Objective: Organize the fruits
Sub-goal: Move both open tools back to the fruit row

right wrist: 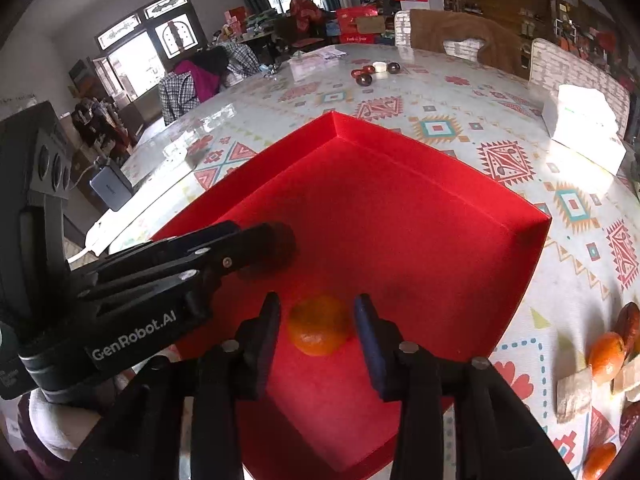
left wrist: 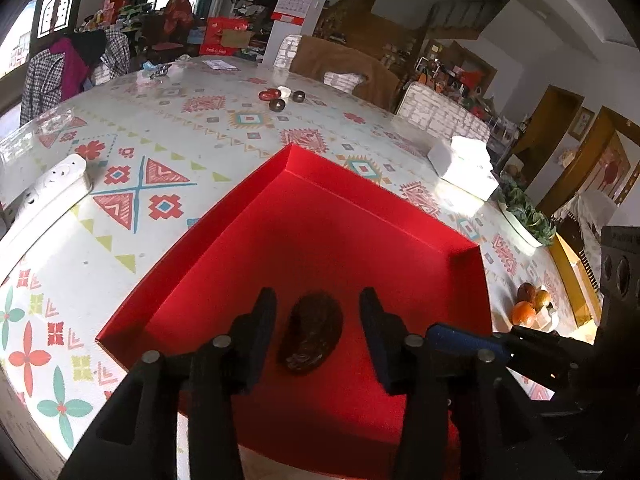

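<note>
A shallow red box (left wrist: 360,208) sits on the patterned table; it also shows in the right wrist view (right wrist: 420,168). My left gripper (left wrist: 318,308) is open over the box, with a dark brown date (left wrist: 312,334) lying on the box floor between its fingers, not gripped. My right gripper (right wrist: 316,312) is open, with an orange mandarin (right wrist: 320,326) resting on the box floor between its fingers. The left gripper (right wrist: 276,240) reaches into the box from the left in the right wrist view. The right gripper's blue finger (left wrist: 464,338) shows at the right of the left wrist view.
More mandarins and dates (right wrist: 612,352) and pale blocks (right wrist: 574,394) lie on the table right of the box; they also show in the left wrist view (left wrist: 530,304). A white tissue pack (right wrist: 584,124), small dark bowls (left wrist: 282,98), a power strip (left wrist: 52,192) and a plant dish (left wrist: 524,216) sit around.
</note>
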Motion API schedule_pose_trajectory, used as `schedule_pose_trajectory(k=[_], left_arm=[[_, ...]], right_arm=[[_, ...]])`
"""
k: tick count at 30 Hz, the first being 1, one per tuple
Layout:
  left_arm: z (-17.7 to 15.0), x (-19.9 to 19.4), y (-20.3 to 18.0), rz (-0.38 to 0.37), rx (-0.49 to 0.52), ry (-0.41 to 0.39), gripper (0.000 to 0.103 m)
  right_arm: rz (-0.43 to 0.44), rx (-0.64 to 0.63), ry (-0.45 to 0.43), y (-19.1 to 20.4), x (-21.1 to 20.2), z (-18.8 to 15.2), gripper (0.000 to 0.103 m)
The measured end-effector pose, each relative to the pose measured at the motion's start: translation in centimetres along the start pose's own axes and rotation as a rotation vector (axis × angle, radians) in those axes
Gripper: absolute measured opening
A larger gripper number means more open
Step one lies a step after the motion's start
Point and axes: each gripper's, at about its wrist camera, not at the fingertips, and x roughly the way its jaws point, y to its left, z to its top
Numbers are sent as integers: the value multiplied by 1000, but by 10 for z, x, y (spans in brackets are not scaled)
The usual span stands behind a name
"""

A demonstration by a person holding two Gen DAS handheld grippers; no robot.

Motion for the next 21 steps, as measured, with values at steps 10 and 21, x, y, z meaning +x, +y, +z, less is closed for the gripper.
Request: schedule_pose_trajectory(k=[10, 21], left_arm=[[1, -21, -31, -11, 49, -38, 55], [-12, -36, -100, -81, 175, -41, 63]], right_arm=[[-7, 32, -70, -16, -38, -5, 45], [-92, 121, -146, -74, -101, -35, 47]])
